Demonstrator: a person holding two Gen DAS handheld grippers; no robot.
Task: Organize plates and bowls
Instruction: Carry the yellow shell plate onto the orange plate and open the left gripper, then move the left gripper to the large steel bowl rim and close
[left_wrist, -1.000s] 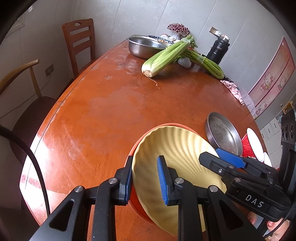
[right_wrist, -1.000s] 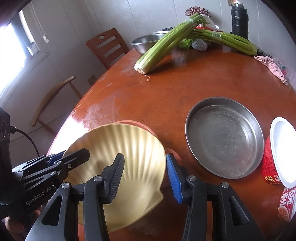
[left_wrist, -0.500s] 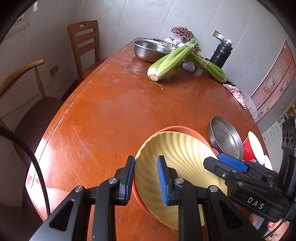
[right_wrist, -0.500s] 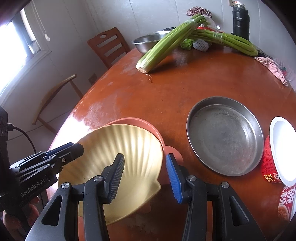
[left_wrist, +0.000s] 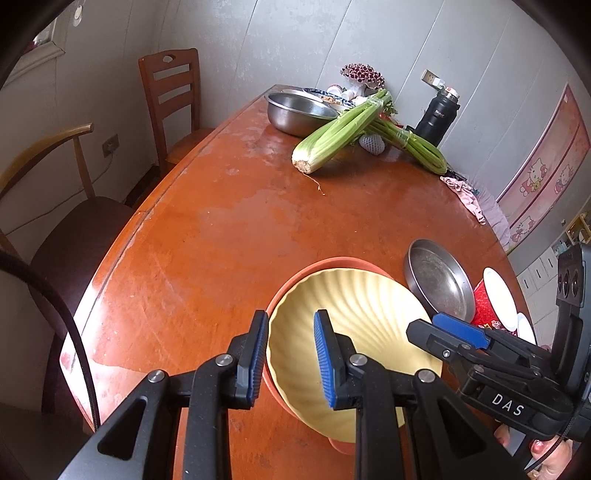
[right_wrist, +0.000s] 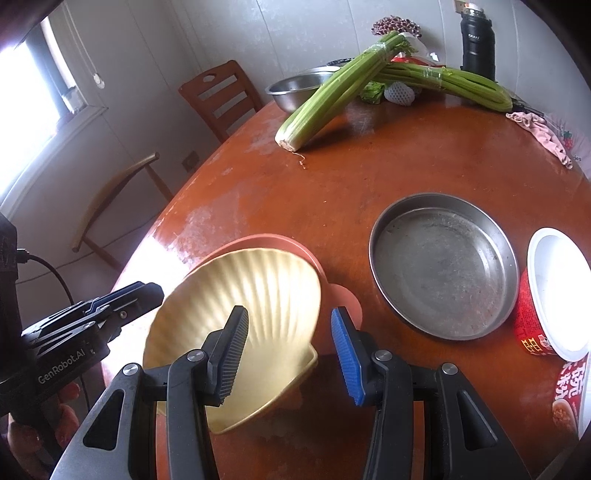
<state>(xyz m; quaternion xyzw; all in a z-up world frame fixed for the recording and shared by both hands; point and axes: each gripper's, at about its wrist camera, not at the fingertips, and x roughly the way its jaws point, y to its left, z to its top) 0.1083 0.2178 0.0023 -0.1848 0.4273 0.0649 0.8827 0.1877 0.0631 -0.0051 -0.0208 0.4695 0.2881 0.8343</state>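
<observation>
- Near the front edge of the wooden surface (left_wrist: 207, 229), a yellow shell-shaped dish (left_wrist: 354, 317) sits tilted over an orange plate (left_wrist: 317, 264).
- Left hand-held gripper (left_wrist: 290, 356) pinches the yellow dish's left rim, one pad inside, one outside.
- Right hand-held gripper (right_wrist: 290, 356) straddles the dish's hinge end; jaws stand apart, and pad contact cannot be confirmed.
- Steel pan (right_wrist: 443, 266) lies just right of the plates; red cup (right_wrist: 535, 314) beside it.
- Celery bunches (right_wrist: 332, 96), steel bowl (left_wrist: 299, 112) and black flask (right_wrist: 476, 44) occupy the far end.
</observation>
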